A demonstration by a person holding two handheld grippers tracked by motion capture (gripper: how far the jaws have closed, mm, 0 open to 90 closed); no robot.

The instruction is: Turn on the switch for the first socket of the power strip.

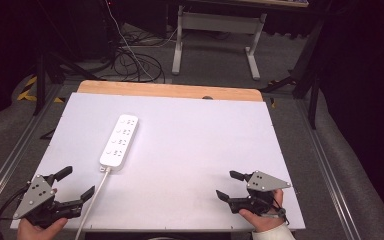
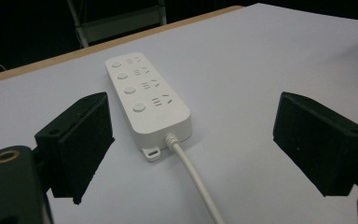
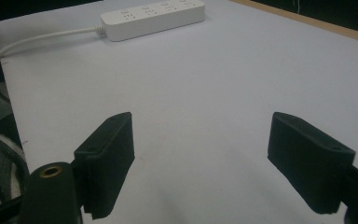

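High view: power strip [image 1: 119, 141] lies ahead of my left gripper [image 1: 75, 185] (nearer one), long axis pointing away; both grippers gape wide, right gripper [image 1: 230, 184] too.

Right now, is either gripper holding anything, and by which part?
Nothing is held. The left gripper and right gripper are both open; the power strip lies untouched.

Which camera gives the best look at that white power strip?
The left gripper view: the power strip lies close, its buttons and sockets clear. The high view shows it whole but small; the right gripper view shows it far off, side-on.
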